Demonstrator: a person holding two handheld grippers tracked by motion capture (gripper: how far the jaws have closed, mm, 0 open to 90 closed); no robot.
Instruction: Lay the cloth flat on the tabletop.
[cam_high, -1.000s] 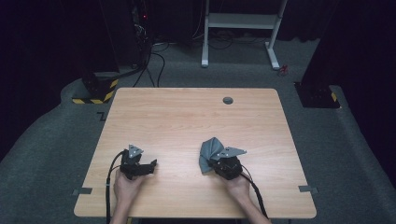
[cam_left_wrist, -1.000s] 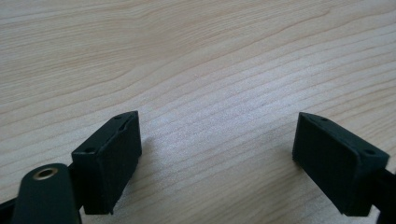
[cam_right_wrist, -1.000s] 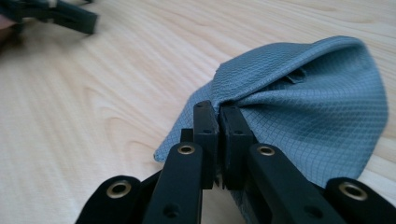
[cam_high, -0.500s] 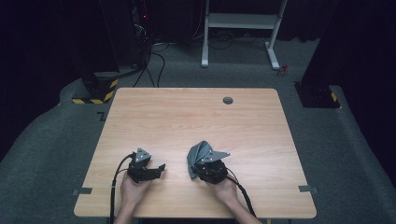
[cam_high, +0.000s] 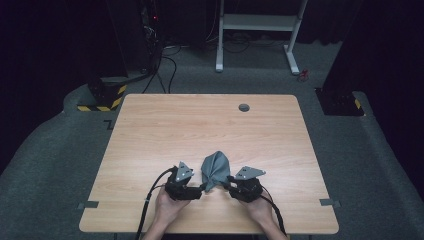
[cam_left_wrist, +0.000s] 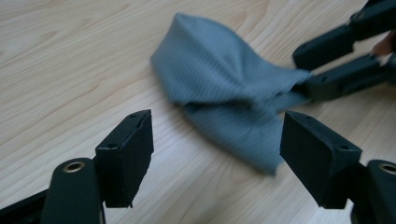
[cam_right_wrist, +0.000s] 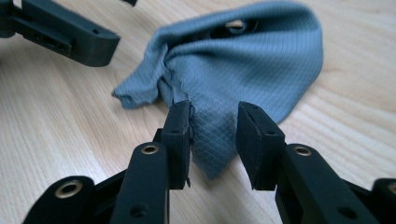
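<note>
Grey cloth of matt diamond weave on a smooth, pale wood-grain table; matt black plastic jaws.

Table beyond the grey cloth lies open for passing

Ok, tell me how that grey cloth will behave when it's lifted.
The grey cloth is probably floppy: it lies bunched in soft folds on the table. Likely light, since it looks thin. Its quilted weave should grip well rather than slip.
</note>
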